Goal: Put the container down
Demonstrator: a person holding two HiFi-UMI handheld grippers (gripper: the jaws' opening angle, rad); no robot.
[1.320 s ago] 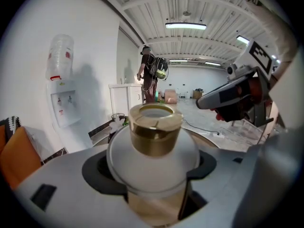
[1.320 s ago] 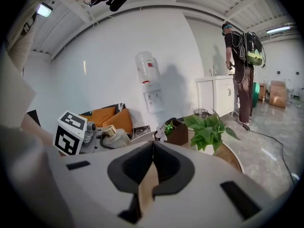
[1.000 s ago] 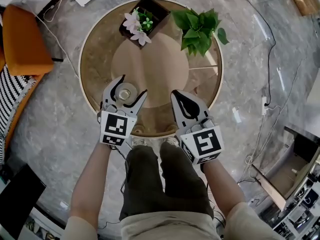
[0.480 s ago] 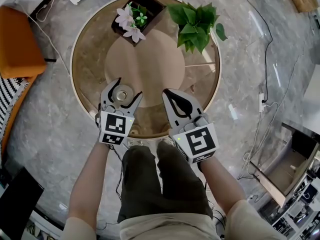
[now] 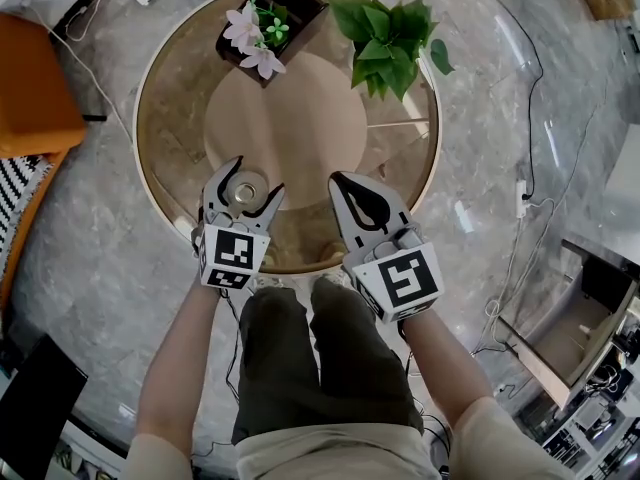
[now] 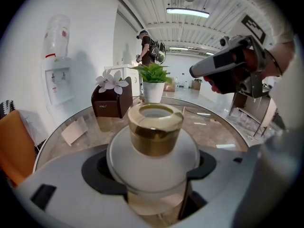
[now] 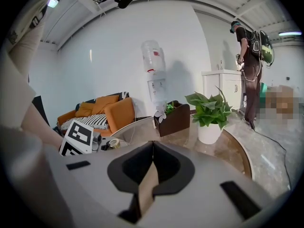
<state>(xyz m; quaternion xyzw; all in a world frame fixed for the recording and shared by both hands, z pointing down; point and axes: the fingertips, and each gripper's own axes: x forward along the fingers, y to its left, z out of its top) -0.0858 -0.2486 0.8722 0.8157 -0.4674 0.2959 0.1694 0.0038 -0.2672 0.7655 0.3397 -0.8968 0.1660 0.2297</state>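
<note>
Over the near left rim of the round table (image 5: 300,118), the left gripper (image 5: 243,173) clamps the container (image 6: 154,137), white-bodied with a gold neck, upright between its jaws. Contact with the tabletop cannot be told. The right gripper (image 5: 341,181) is just beside it, jaws together, nothing between them.

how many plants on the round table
2. A flower box on the table at its far edge, left side; a leafy green potted plant right of it. None seem hidden.
</note>
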